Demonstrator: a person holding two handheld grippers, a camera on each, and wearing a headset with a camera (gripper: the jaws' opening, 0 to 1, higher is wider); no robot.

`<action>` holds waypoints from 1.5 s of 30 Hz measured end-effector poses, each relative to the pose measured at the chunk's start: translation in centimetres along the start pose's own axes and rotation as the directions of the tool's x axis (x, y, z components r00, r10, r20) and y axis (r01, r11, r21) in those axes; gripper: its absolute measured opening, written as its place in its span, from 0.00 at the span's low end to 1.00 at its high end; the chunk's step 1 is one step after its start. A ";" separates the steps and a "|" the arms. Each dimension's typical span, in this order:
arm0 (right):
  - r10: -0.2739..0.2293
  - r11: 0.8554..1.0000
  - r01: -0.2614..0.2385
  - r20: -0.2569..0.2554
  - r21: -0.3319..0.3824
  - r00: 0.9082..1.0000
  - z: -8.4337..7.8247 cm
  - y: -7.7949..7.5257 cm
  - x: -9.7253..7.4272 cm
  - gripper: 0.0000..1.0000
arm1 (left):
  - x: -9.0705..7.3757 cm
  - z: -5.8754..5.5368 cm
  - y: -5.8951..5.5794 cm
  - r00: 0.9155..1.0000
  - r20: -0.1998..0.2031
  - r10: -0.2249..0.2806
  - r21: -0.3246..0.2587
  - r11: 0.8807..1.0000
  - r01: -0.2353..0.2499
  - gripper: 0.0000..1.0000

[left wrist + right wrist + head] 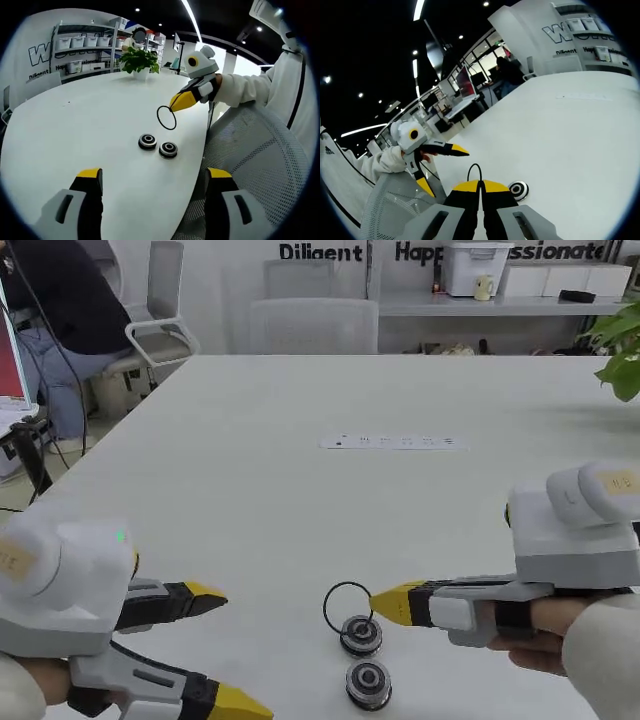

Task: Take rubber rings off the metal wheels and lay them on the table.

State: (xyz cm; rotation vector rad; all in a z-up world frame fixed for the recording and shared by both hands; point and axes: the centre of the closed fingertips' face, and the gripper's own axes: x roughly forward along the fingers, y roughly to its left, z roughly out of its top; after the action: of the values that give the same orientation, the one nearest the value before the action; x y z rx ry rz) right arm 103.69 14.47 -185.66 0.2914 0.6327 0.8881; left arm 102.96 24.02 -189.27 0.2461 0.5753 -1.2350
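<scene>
R gripper (385, 602): jaws shut on black rubber ring (347, 607), pinched at its right edge. Ring stands upright just above far metal wheel (361, 635); contact w/ wheel cannot be told. Near metal wheel (368, 683) lies just beside far one, both flat on white table (300, 490), near edge. L gripper (225, 646): jaws wide apart, low over table, well left of wheels. Paper strip (393, 442) lies mid-table, farther off.

We note a white printed strip (393, 442) lying flat, well ahead. Beyond it stands a grey chair (313, 327), and a wall shelf (420, 306) carries white storage boxes (476, 268). A green potted plant (622, 352) sits at the right edge, and a seated person (60, 300) is at far left.
</scene>
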 end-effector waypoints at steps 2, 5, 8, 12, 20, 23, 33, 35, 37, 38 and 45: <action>0.014 1.000 -0.014 0.009 0.004 1.000 0.2 0.3 0.1 0.00 | 0.2 -0.6 -0.1 1.000 -0.024 -0.010 -0.006 1.000 0.010 0.82; 0.038 0.999 -0.039 0.016 0.006 0.999 0.2 0.7 0.2 0.00 | 0.5 -1.5 -0.1 0.998 -0.054 -0.021 -0.013 1.000 0.020 0.82; 0.062 0.998 -0.062 0.020 0.011 0.998 0.2 1.3 0.5 0.00 | 0.4 -1.8 -0.1 0.998 -0.061 -0.023 -0.019 1.000 0.022 0.82; 0.083 0.996 -0.083 0.017 0.011 0.996 -0.1 2.0 1.0 0.00 | 0.4 -1.8 -0.1 0.998 -0.061 -0.025 -0.026 0.999 0.023 0.81; 0.103 0.995 -0.104 -0.039 -0.009 0.994 -2.1 2.5 2.4 0.00 | 0.5 -2.1 -0.2 0.997 -0.074 -0.030 -0.040 0.999 0.027 0.79; 0.085 0.996 -0.087 -0.048 -0.028 0.995 -2.5 2.2 2.8 0.00 | 0.5 -2.2 -0.3 0.996 -0.078 -0.034 -0.044 0.999 0.031 0.79; 0.052 0.998 -0.054 -0.066 -0.024 0.996 -3.9 1.0 3.8 0.00 | 0.6 -2.8 -0.5 0.993 -0.106 -0.050 -0.039 0.998 0.047 0.79; 0.056 0.998 -0.057 -0.069 -0.018 0.996 -4.2 1.0 4.0 0.00 | 0.6 -2.9 -0.4 0.993 -0.109 -0.052 -0.041 0.998 0.047 0.79; 0.062 0.998 -0.063 -0.074 -0.013 0.995 -4.5 1.2 4.3 0.00 | 0.7 -2.9 -0.4 0.992 -0.111 -0.053 -0.043 0.998 0.049 0.78; 0.063 0.998 -0.064 -0.072 -0.010 0.995 -4.7 1.2 4.4 0.00 | 0.7 -2.9 -0.4 0.992 -0.113 -0.054 -0.044 0.998 0.049 0.78; 0.059 0.998 -0.055 -0.099 0.034 0.993 -6.2 0.9 5.1 0.00 | 0.7 -3.1 -0.4 0.991 -0.121 -0.054 -0.048 0.998 0.048 0.77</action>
State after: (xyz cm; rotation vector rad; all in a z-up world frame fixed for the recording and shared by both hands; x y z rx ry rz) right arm 101.66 18.96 -192.04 0.2955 0.7346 0.9526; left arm 101.82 24.83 -192.17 0.2722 0.7180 -1.2608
